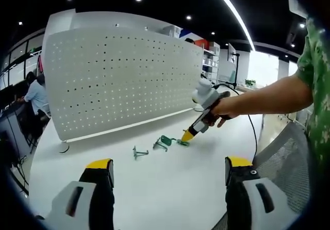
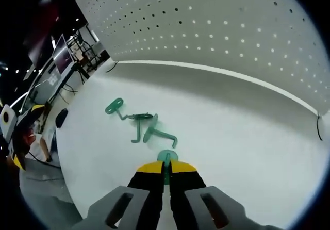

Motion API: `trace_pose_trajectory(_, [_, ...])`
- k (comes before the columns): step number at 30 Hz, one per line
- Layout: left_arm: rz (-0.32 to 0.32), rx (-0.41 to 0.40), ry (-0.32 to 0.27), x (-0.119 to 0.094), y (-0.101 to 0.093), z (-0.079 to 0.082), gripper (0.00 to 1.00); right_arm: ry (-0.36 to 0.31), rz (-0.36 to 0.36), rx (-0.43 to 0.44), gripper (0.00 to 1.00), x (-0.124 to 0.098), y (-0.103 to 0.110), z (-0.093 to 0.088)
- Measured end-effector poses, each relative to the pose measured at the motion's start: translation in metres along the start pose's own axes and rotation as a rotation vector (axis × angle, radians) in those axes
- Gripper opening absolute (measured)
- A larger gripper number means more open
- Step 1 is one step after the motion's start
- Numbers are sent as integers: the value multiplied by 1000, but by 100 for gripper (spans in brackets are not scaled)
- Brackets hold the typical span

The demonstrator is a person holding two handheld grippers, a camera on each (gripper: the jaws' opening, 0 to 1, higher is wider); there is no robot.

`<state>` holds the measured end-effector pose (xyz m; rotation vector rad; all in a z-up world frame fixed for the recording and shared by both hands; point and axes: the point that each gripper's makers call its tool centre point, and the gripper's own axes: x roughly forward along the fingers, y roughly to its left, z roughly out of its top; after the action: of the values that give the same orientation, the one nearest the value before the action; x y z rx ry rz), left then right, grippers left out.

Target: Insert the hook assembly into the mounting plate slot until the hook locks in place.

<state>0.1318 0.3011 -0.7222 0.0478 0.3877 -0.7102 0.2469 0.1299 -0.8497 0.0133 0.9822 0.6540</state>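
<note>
Right claw: clamped on green hook. Left claw: jaws spread, nothing held. Counter: smooth, white; bent green hooks lying near perforated white panel.

**Legible text: none**

Checked both views for lettering. The perforated white panel carries holes only, no print. The green hooks and the counter are unmarked. Distant shelves show coloured patches too small and blurred to read. No labels, numbers or brands discernible.
</note>
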Motion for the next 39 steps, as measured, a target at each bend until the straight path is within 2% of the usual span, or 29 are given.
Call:
trace_pose_trajectory(11, [-12, 5, 0, 1, -4, 0, 91, -97, -11, 19, 1, -13, 0, 11])
trace_pose_trajectory(21, [-19, 9, -3, 1, -7, 1, 90, -154, -16, 12, 1, -28, 7, 20])
trace_pose_trajectory(39, [-21, -7, -35, 1, -8, 8, 89, -321, -7, -27, 1, -80, 36, 48])
